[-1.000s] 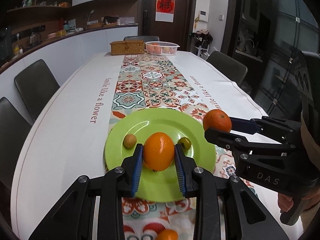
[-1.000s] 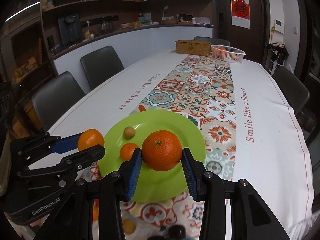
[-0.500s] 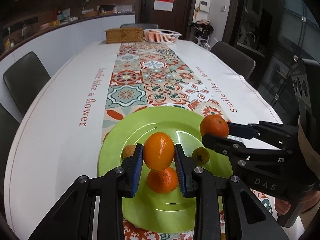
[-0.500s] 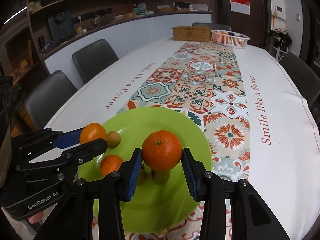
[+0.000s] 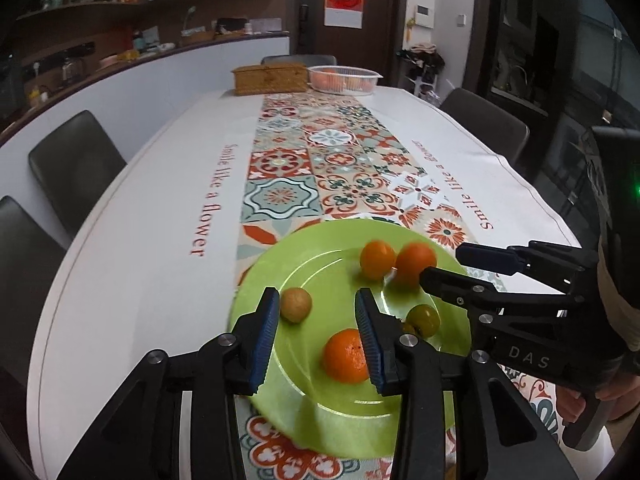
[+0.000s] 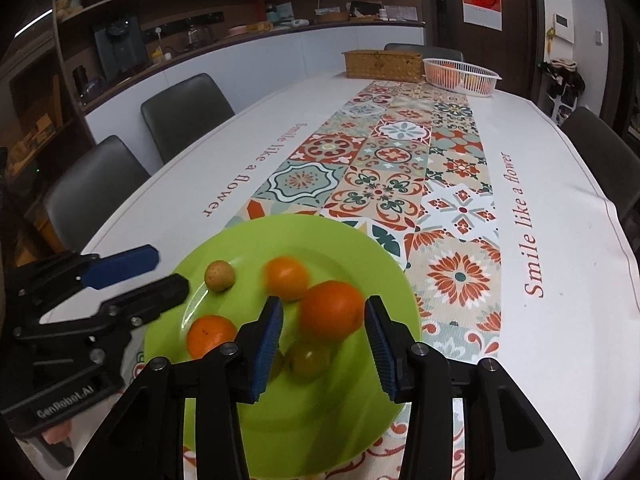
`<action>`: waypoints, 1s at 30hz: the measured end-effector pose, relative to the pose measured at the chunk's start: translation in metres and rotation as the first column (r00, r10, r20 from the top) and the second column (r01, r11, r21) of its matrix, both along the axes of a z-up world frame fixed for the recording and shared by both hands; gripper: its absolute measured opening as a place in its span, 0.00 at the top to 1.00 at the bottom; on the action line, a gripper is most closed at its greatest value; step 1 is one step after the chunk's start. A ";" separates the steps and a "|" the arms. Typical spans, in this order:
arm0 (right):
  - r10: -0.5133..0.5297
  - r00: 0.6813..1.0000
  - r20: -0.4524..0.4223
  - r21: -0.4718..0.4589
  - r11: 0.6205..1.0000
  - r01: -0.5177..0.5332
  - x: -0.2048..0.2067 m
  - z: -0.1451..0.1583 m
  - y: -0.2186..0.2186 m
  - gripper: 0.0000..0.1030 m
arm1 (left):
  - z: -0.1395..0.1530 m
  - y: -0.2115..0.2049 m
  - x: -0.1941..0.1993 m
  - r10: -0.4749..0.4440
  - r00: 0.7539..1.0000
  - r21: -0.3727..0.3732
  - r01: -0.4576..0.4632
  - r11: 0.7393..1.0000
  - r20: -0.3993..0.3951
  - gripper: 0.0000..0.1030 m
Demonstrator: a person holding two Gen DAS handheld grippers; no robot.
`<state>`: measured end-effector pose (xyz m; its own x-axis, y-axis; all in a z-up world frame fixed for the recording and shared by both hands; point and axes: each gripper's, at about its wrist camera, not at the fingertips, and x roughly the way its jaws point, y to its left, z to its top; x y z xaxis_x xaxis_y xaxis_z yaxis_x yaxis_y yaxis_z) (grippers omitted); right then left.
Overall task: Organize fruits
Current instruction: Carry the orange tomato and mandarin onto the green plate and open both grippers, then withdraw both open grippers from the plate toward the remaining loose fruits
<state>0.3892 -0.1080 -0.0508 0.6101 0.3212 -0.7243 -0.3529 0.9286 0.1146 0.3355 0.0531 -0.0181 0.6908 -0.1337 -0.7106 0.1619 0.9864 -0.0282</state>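
Note:
A green plate (image 5: 304, 412) (image 6: 320, 420) lies on the patterned table runner. On it are three oranges, a small tan fruit (image 5: 295, 305) (image 6: 219, 275) and a small green fruit (image 5: 423, 318) (image 6: 308, 358). My left gripper (image 5: 316, 332) is open and empty above the plate, with one orange (image 5: 345, 356) just below its right finger. My right gripper (image 6: 323, 340) is open; a motion-blurred orange (image 6: 331, 315) sits between its fingers on the plate, and another blurred orange (image 6: 285, 277) lies just beyond. Each gripper shows in the other's view (image 5: 460, 264) (image 6: 152, 276).
A wicker box (image 5: 270, 77) and a white basket of fruit (image 5: 344, 78) stand at the table's far end. Dark chairs (image 5: 76, 164) line both sides. White cloth with red lettering (image 6: 528, 224) flanks the runner.
Both grippers have opened and let go of their oranges, which now lie blurred on the plate. Both grippers have moved forward over the plate.

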 end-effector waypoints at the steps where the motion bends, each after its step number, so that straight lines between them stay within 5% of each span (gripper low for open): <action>1: 0.000 1.000 0.002 -0.001 1.000 0.000 -0.001 0.001 0.000 0.54 | 0.001 0.001 -0.002 0.009 1.000 0.002 -0.009 1.000 -0.001 0.62; 30: -0.001 0.991 0.133 0.010 1.000 0.000 -0.135 0.071 -0.006 0.54 | 0.068 -0.001 -0.138 0.024 0.986 0.015 -0.027 1.000 0.166 0.46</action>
